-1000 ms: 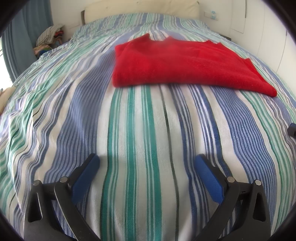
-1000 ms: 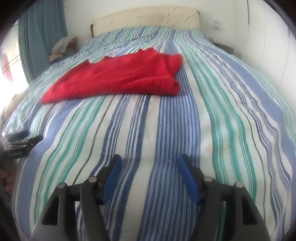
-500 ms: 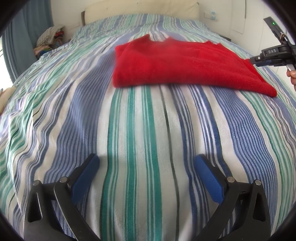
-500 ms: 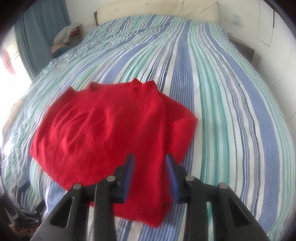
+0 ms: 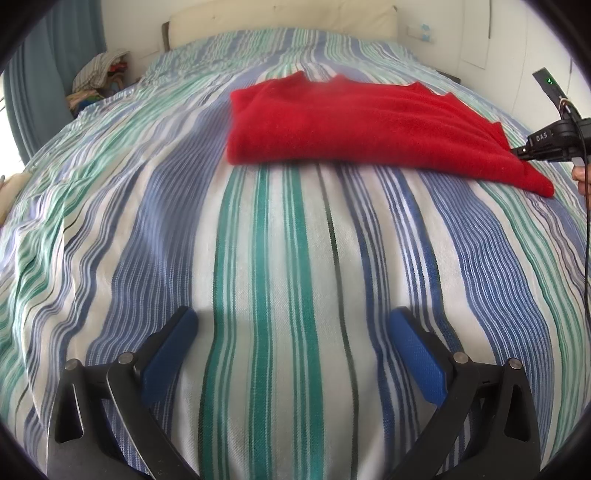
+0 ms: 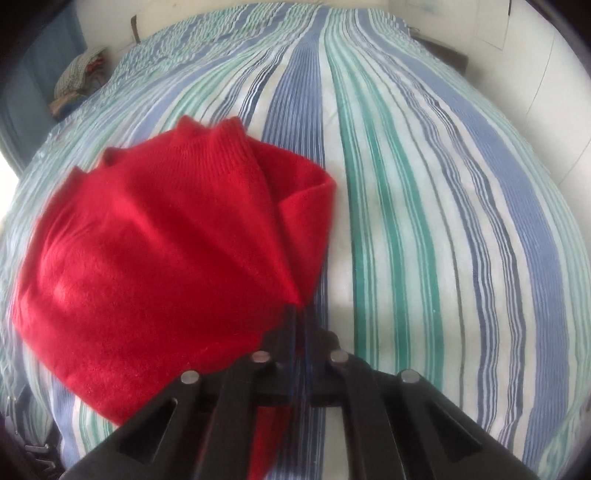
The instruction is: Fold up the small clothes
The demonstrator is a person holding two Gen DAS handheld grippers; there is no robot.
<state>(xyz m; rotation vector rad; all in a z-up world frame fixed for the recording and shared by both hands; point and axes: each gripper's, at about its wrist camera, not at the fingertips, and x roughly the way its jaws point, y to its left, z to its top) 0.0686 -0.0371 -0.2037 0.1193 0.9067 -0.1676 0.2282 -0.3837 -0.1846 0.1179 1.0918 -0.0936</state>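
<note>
Right tool [image 6: 300,321]: black arms drawn together, jaws having just closed, pinching the near right corner of the red knitted sweater [image 6: 155,251]; red fabric shows between and under the blue pads, slightly blurred. From that pinch the sweater fans away to the left and up, partly folded, ribbed hem or collar band on its far edge, a fold ridge standing up on its right side. It lies on the bed cover with blue, green and white stripes [image 6: 424,192], which fills the rest of that view. Left tool [image 5: 291,347]: blue-padded fingers [image 5: 415,349] spread wide, nothing between them, poised over bare striped cover [image 5: 277,240] well apart from the sweater. In the left wrist view the red sweater [image 5: 351,122] sits farther up the bed, toward the cream headboard [image 5: 280,18]; the right tool's black body [image 5: 554,142] meets its right corner, part of a hand [image 5: 583,177] at the frame edge behind it. Pile of mixed clothes [image 5: 99,74] beside the bed at far left, next to a blue curtain [image 5: 48,66].
</note>
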